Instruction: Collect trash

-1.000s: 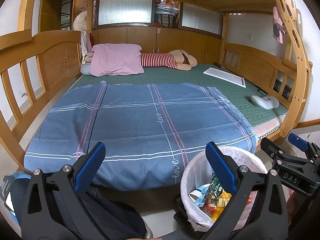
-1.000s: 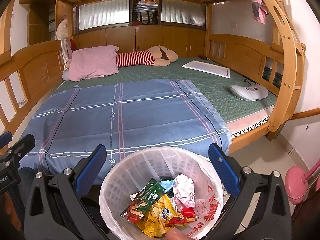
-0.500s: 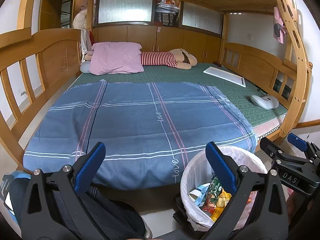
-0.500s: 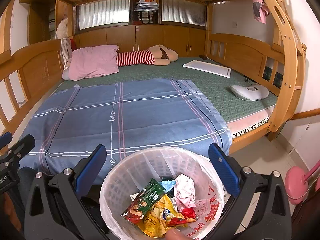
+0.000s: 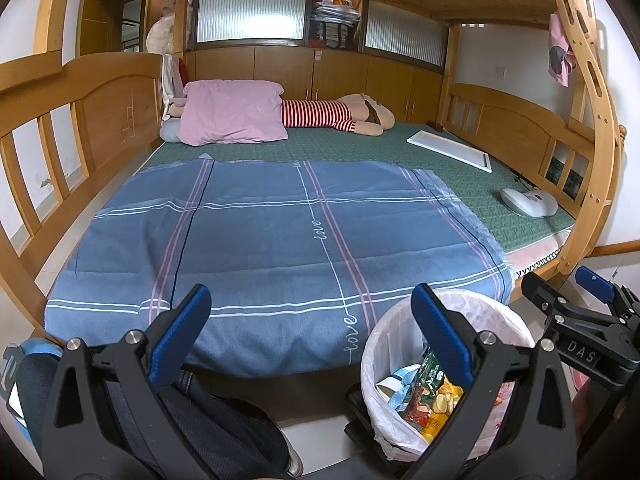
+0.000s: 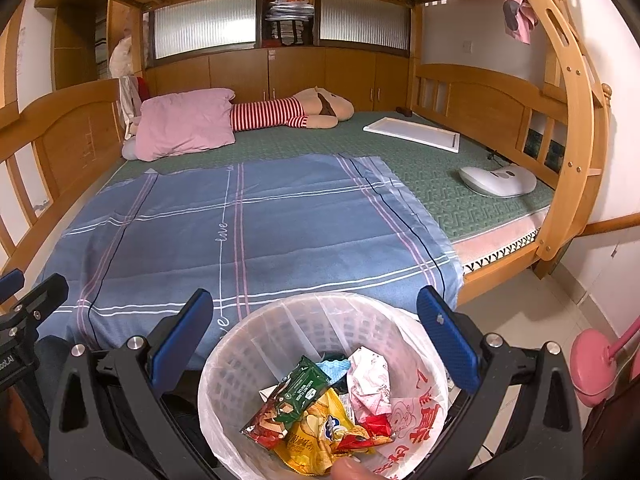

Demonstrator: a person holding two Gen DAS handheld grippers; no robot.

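A white lined trash bin (image 6: 280,344) stands on the floor at the foot of the bed, directly below my right gripper (image 6: 320,332). It holds snack wrappers (image 6: 308,420) and crumpled paper (image 6: 368,376). My right gripper is open and empty above the bin. My left gripper (image 5: 312,328) is open and empty, held over the blue blanket's (image 5: 280,240) near edge, with the bin (image 5: 400,336) at its lower right. The right gripper (image 5: 576,320) shows at the right edge of the left wrist view.
The bed carries a pink pillow (image 5: 228,112), a striped plush toy (image 5: 340,114), a white board (image 5: 448,148) and a white device (image 5: 528,202). Wooden rails and a ladder (image 6: 576,120) frame the bed. A pink object (image 6: 596,364) stands on the floor at right.
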